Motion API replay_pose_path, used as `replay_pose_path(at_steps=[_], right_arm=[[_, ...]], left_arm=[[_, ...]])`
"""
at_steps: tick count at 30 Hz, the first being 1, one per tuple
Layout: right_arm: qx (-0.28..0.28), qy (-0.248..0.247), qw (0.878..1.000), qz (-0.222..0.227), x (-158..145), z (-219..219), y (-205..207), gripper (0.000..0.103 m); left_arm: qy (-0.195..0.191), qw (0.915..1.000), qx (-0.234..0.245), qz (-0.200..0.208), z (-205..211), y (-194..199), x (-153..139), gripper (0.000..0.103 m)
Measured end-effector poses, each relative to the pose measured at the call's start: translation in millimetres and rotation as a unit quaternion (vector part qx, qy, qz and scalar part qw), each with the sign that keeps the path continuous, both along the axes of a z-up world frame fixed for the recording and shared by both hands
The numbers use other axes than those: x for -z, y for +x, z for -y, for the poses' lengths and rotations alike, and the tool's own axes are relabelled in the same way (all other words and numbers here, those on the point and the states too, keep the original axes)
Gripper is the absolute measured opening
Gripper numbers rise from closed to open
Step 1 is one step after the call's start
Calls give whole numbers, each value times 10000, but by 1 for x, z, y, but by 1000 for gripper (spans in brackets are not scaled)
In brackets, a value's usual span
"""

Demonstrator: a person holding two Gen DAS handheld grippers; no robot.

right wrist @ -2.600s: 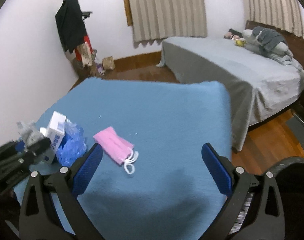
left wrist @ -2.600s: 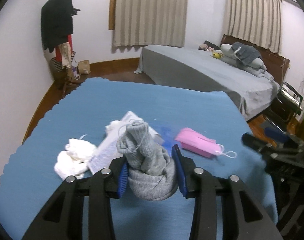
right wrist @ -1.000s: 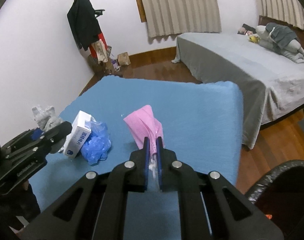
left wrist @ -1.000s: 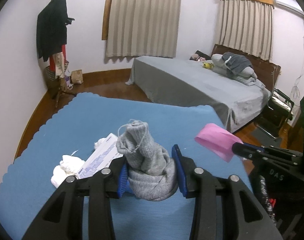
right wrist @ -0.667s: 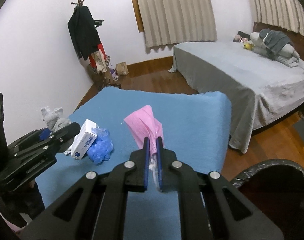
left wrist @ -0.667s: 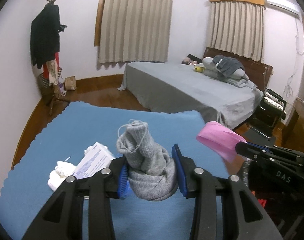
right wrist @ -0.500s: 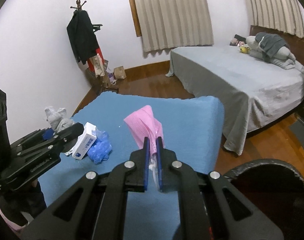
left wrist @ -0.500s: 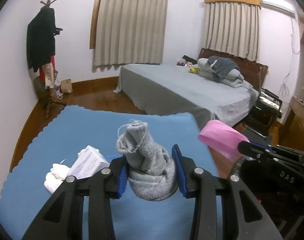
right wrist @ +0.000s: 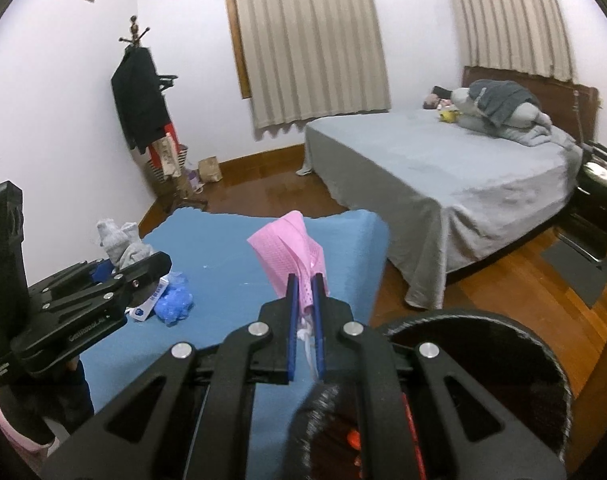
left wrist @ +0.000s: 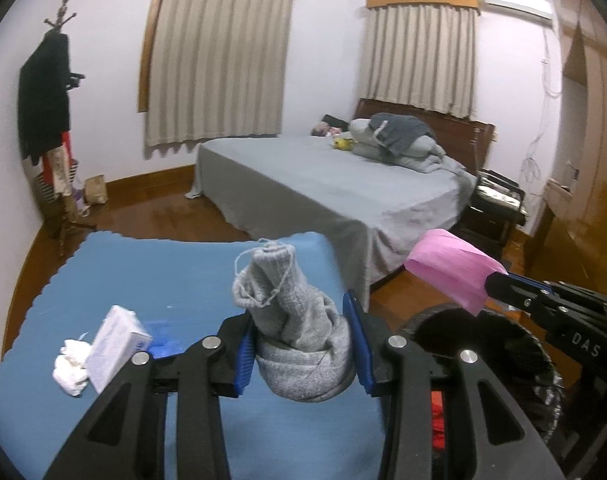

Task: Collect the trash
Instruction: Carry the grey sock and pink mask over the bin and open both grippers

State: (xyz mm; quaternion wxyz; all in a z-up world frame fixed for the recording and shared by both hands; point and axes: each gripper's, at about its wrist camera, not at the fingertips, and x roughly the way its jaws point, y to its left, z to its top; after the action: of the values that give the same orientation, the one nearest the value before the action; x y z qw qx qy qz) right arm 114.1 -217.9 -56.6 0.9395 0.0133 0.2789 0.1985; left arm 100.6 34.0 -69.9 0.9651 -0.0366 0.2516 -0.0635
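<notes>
A grey-sheeted bed [left wrist: 323, 188] fills the far side of the room, with 2 curtained windows behind it and a coat stand [right wrist: 143, 112] in the far left corner. Nearer the cameras, a blue mat [left wrist: 155, 276] covers the table; its scalloped left edge and far edge show in both views. Off the table's right edge, low in both views, stands a round black bin [right wrist: 483, 344] with something red inside.

The left gripper [left wrist: 301, 336] has its 2 blue-padded fingers [left wrist: 245, 350] clamped on a grey knitted sock [left wrist: 291, 312], bunched and standing up between them, above the near part of the table. The right gripper [right wrist: 303, 300] has its fingers pressed together on a pink face mask [right wrist: 289, 248], which sticks up from the pads while its white ear loop hangs below them; it is held over the table's right edge, just beside the bin.

Near the left edge of the table lie a white box [left wrist: 113, 346], tilted, with a crumpled blue plastic piece [right wrist: 175, 304] touching its right side and a wad of white tissue [left wrist: 69, 364] against its left.
</notes>
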Motion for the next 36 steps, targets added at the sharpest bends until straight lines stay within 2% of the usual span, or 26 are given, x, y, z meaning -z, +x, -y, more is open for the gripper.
replay_pose_path(at_steps=[9, 21, 36], right_arm=[[601, -83, 9982, -2, 4, 61, -19, 6], [1256, -194, 9918, -96, 19, 121, -38, 6], [1678, -268, 9851, -283, 39, 150, -50, 7]], left_arm=[[-62, 9985, 551, 41, 53, -1, -2, 40], [-66, 9919, 1268, -13, 116, 8, 1, 41], [-35, 9812, 1912, -239, 168, 18, 20, 41]])
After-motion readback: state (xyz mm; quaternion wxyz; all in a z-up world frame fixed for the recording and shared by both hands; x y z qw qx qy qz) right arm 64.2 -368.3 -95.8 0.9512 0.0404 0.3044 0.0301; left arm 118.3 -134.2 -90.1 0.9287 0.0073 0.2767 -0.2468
